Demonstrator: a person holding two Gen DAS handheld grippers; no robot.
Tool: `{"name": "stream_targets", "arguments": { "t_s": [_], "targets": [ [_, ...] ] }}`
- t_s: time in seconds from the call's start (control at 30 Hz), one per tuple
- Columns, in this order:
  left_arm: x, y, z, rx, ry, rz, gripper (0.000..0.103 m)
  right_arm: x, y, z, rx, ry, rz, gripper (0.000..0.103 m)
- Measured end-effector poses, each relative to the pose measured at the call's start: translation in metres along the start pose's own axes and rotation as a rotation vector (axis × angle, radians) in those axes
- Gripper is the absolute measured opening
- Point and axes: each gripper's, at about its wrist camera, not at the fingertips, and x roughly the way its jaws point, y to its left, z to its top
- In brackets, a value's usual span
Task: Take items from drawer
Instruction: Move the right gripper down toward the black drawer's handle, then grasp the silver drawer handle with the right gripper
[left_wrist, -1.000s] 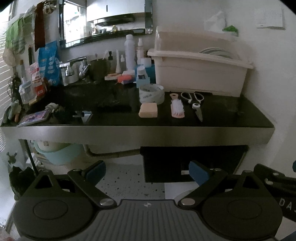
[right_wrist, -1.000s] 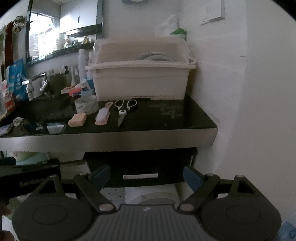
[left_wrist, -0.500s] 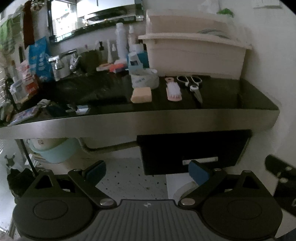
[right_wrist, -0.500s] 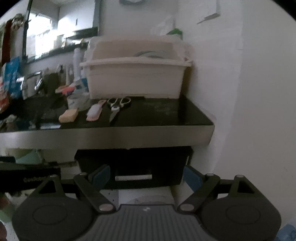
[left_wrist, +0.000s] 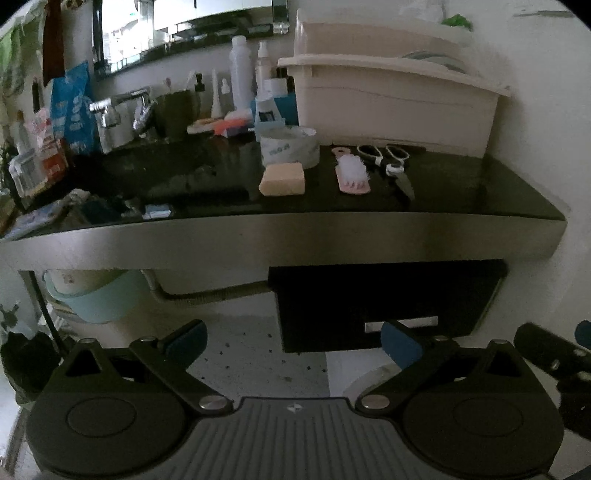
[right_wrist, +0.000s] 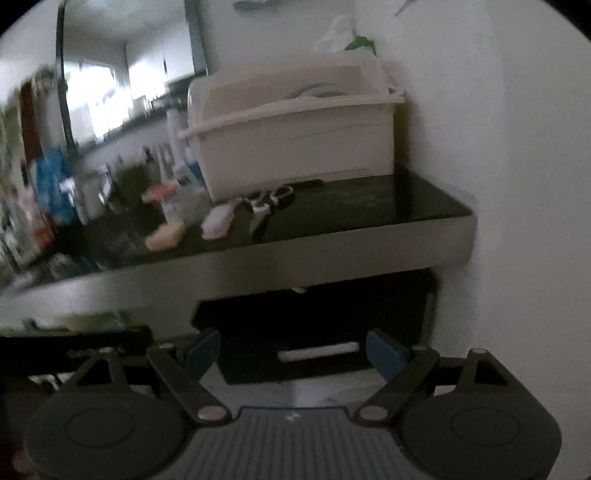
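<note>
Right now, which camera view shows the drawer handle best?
The right wrist view: the whole pale handle shows between the right gripper's open fingers, though blurred. In the left wrist view the handle is sharper, but a blue finger covers part of it.

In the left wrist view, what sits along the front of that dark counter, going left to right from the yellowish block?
Yellowish sponge block → pink scrub brush → scissors. The tape roll sits behind the sponge, so I leave it out of the order.
</note>
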Motion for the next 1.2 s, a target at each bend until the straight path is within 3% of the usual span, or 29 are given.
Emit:
{"name": "stream_targets", "arguments": {
  "t_s": [0.23, 0.37, 0.5, 0.77, 0.97, 1.07, 1.13, 1.2],
  "targets": [
    [0.019, 0.008, -0.007, -0.005, 0.015, 0.010, 0.102, 0.038, -0.006, -0.011, -0.120, 0.042, -0.013, 0.086],
    [0.028, 0.014, -0.014, -0.004, 0.009, -0.004, 0.102, 0.063, -0.009, -0.023, -0.299, 0.019, 0.080, 0.086],
    [0.032, 0.020, -0.025, 0.005, -0.017, 0.003, 0.102, 0.101, -0.001, -0.028, -0.515, 0.087, 0.089, 0.086],
    [0.045, 0.028, -0.042, -0.019, 0.010, -0.033, 0.102, 0.168, 0.013, -0.041, -0.842, 0.146, 0.133, 0.086],
    [0.048, 0.026, -0.050, -0.003, -0.022, -0.025, 0.102, 0.218, 0.023, -0.067, -1.169, 0.173, 0.146, 0.086],
    [0.051, 0.026, -0.052, -0.012, -0.019, -0.045, 0.102, 0.245, 0.024, -0.083, -1.305, 0.226, 0.148, 0.085],
    [0.054, 0.025, -0.054, -0.011, -0.010, -0.057, 0.102, 0.264, 0.023, -0.093, -1.376, 0.287, 0.149, 0.073],
    [0.057, 0.023, -0.057, -0.005, 0.000, -0.062, 0.102, 0.278, 0.021, -0.104, -1.433, 0.330, 0.158, 0.069]
  ]
}}
